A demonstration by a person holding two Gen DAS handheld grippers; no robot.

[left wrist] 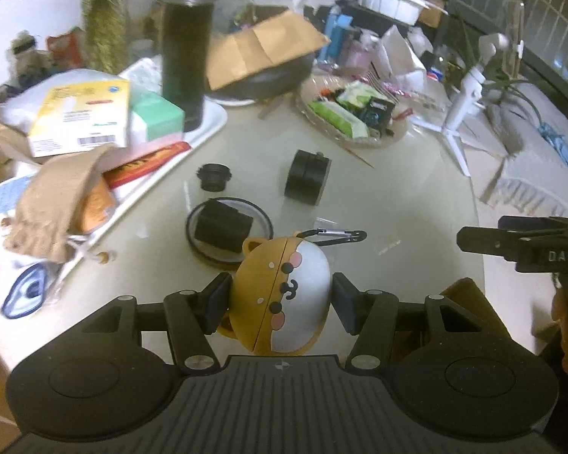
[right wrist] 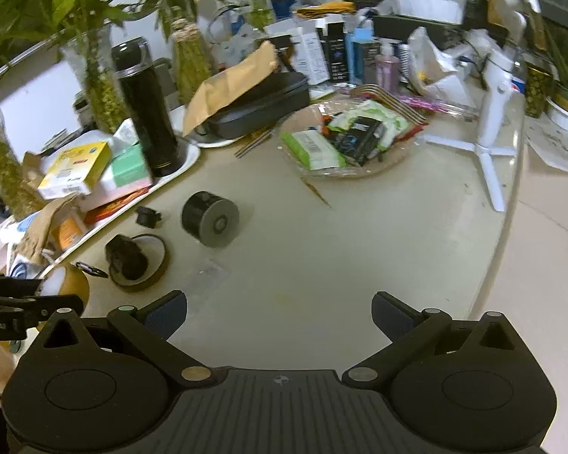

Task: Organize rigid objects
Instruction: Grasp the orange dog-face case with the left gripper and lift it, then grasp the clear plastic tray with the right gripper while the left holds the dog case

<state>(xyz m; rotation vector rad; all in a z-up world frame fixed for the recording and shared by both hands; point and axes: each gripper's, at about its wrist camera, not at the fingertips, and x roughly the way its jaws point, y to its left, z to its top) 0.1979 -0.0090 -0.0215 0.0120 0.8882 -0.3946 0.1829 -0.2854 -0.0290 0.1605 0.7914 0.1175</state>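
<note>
My left gripper point(left wrist: 282, 299) is shut on a round brown-and-white bear-face case point(left wrist: 284, 295) with a black carabiner point(left wrist: 333, 235), held just above the pale table. Ahead lie a black block on a round coaster point(left wrist: 229, 227), a small black threaded cap point(left wrist: 214, 176) and a black cylinder point(left wrist: 307, 178) on its side. My right gripper point(right wrist: 280, 316) is open and empty over bare table; its body shows at the right edge of the left wrist view point(left wrist: 530, 246). The cylinder point(right wrist: 210, 217), cap point(right wrist: 147, 216), coaster with block point(right wrist: 136, 261) and case point(right wrist: 66, 283) sit to its front left.
A white tray point(left wrist: 208, 128) at the left holds boxes and a tall black flask point(left wrist: 185, 53). A shallow dish of packets point(right wrist: 340, 140) stands at the back middle, a white tripod point(right wrist: 488, 121) at the right. A dark pan under cardboard point(right wrist: 253, 102) is behind. The table edge curves at the right.
</note>
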